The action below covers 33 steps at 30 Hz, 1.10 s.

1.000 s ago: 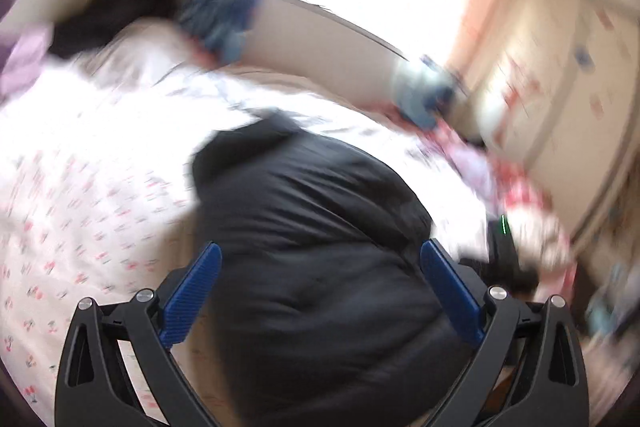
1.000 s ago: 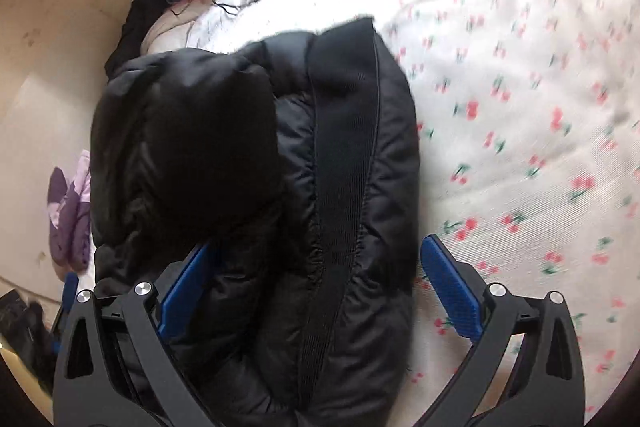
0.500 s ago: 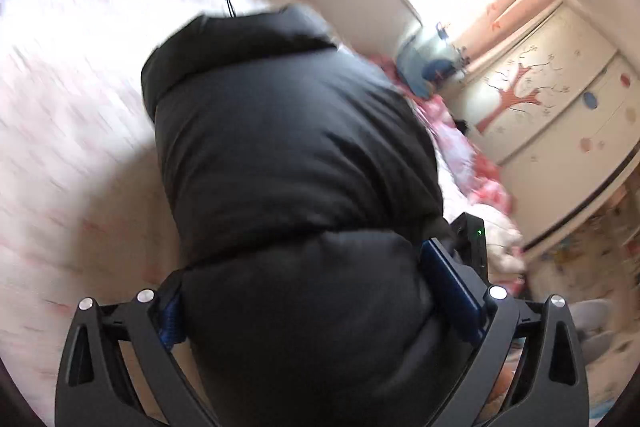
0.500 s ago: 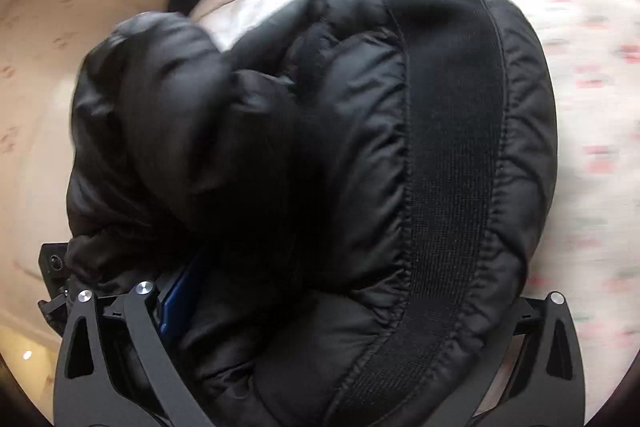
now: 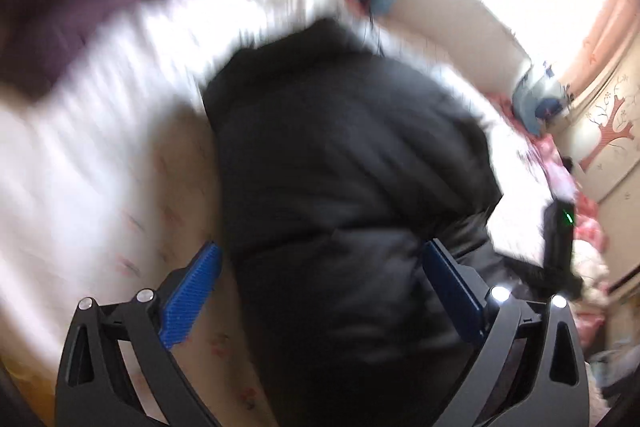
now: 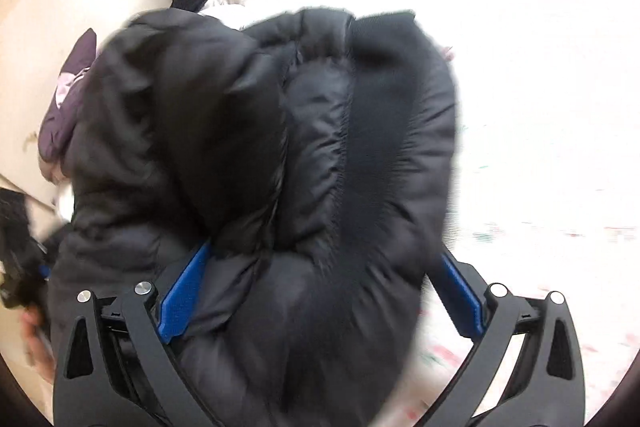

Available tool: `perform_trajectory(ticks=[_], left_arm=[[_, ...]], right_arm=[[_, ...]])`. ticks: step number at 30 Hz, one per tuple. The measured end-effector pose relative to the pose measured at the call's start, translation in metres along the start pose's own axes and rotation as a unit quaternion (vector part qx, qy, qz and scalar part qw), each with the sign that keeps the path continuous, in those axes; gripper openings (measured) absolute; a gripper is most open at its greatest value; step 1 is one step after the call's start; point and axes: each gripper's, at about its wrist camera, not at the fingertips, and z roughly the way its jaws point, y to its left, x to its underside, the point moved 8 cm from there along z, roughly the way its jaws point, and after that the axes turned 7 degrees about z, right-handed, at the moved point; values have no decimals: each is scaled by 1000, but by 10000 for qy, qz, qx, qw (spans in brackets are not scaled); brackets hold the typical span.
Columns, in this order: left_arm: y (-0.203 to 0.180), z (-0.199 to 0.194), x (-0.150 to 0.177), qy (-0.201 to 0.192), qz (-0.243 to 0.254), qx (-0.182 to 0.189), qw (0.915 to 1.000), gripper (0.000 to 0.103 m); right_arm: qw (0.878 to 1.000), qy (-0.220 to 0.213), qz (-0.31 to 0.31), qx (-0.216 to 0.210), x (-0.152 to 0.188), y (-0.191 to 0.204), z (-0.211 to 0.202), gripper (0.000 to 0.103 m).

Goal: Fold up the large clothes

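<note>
Folded black puffer jacket (image 6: 280, 155) lay bundled on the floral bedsheet (image 5: 80, 155), filling the frame from centre to 6 o'clock, straddled by left gripper (image 5: 320, 295) and right gripper (image 6: 320, 287), jaws spread wide, probably to scoop rather than pinch.

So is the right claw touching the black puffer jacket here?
Touching. In the right wrist view the black puffer jacket bulges between the right claw and presses over its left blue finger.

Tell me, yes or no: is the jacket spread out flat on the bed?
No, the jacket is bunched into a thick bundle between the right gripper fingers.
</note>
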Motion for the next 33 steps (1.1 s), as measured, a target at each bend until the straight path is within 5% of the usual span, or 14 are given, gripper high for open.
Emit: perform_trajectory(ticks=[2,4,7,10,13,18,24,27,33], left_arm=[[-16,-24,-15,-548,210,-67,9983,96],[-40,-21,-18,-590,470,2,9971,96],[-58,33,5,420,815,-52,9958,97],[-75,35,15,582,1277,-464,9890,97],[-88,-13,12,353,1128,-300,9925,96],[-105,-72,38,171,948,-442,9944,96],[-116,-103,104,277,738,-515,9956,97],[-122,-98,115,390,839,-631,9937,97],[-126,-119,129,227,1029,-1028,9891,97]], right_arm=[[9980,-568,-288,19,-1,9,-34,97],[9935,-977,-579,49,4,25,-56,97],[9896,-386,-1156,764,38,30,-24,97],[9948,-74,-694,738,50,12,-13,97],[9968,-290,-333,672,50,7,-49,97],[9955,-775,-267,466,98,22,-117,97],[9926,-892,-350,752,144,42,-134,97],[9872,-869,-833,1046,181,63,-144,97],[9842,-976,-999,1090,199,70,-144,97]])
